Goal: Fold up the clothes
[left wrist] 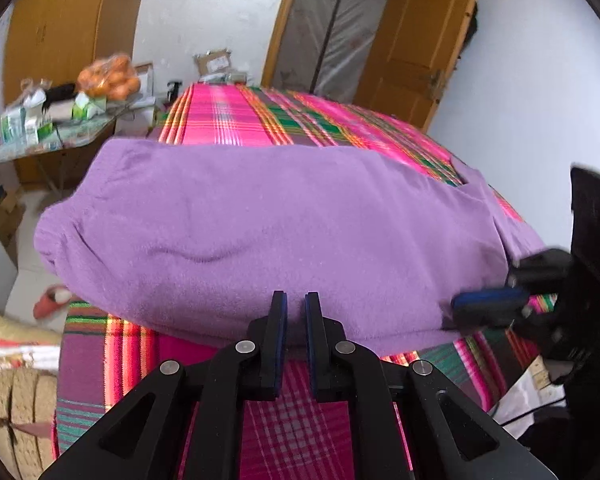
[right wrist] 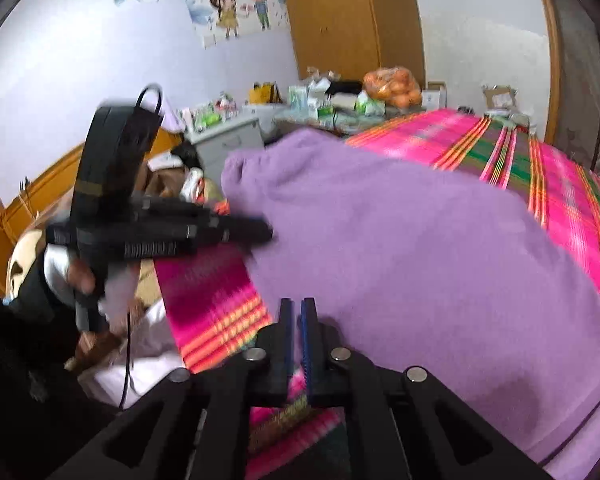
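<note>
While the soft purple fleece garment (left wrist: 268,232) lies spread across the bed under its bright pink plaid cover (left wrist: 236,116), the fold looks to be at its start or between two passes: the cloth is laid out fairly flat, with one shallow crease across its middle and a rolled, thicker edge hanging towards the bed's left side. Its near hem runs along the side of the bed closest to both tools.

The left gripper (left wrist: 296,300) has its jaws nearly closed, only a narrow slit between the blue pads, and nothing is pinched in them; the tips sit right at the near hem, over the fleece edge, though whether they touch it I cannot tell. The right gripper (right wrist: 298,306) stands much the same, jaws almost together with a thin gap and no cloth between them, its tips at the hem where purple meets plaid. Seen from the left camera, it reaches in low at the garment's right-hand near corner.

Next, I judge, each pair of jaws needs to open, slip around the near hem and close on it, so the edge can be lifted and carried over towards the far side. Fleece is thick and limp, so a shallow bite may slip.

Beyond the bed stands a cluttered side table (left wrist: 60,136) with a bag of oranges (left wrist: 108,78).
</note>
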The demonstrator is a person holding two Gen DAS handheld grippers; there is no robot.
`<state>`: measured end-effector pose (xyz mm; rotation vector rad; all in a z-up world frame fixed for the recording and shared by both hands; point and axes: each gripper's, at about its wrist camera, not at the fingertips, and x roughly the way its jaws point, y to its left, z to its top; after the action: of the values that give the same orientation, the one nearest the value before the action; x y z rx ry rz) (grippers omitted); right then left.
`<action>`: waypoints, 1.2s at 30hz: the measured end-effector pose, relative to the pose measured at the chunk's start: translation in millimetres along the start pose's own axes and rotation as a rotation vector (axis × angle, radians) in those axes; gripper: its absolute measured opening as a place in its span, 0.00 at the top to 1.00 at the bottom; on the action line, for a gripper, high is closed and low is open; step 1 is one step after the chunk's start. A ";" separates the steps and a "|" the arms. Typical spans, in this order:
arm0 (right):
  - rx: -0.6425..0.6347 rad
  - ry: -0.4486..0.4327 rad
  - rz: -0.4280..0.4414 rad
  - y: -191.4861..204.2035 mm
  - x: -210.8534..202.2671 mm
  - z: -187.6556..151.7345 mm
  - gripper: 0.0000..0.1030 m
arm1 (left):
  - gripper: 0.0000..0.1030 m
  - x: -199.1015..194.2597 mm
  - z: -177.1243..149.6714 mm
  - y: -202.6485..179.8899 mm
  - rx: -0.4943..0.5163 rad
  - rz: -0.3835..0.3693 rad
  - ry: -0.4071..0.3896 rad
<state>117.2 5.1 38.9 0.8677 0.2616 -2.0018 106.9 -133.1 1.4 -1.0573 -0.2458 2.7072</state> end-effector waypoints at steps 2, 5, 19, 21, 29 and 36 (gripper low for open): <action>-0.009 -0.004 -0.008 1.6 2.9 4.7 0.78 | 0.91 -2.4 -2.0 2.0 -0.005 -0.015 0.005; -0.030 0.016 -0.006 4.8 12.8 8.6 0.77 | 0.91 -4.8 -4.8 7.6 -0.025 -0.037 0.007; -0.064 0.082 0.012 13.0 33.6 5.8 0.98 | 0.91 -12.1 -13.6 20.1 -0.052 -0.095 -0.020; -0.062 0.082 0.019 13.0 32.7 5.9 0.98 | 0.91 -15.3 -14.0 22.8 -0.064 -0.088 -0.027; -0.001 -0.006 0.067 11.1 23.4 22.5 0.98 | 0.91 -29.7 2.6 66.9 -0.197 0.056 -0.115; 0.043 0.082 0.044 4.4 43.5 21.5 0.97 | 0.92 -26.0 -3.4 93.1 -0.283 0.076 -0.103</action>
<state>95.8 -36.8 26.2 0.9765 0.2446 -1.9397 114.2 -229.3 -6.2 -1.0162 -0.6352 2.8590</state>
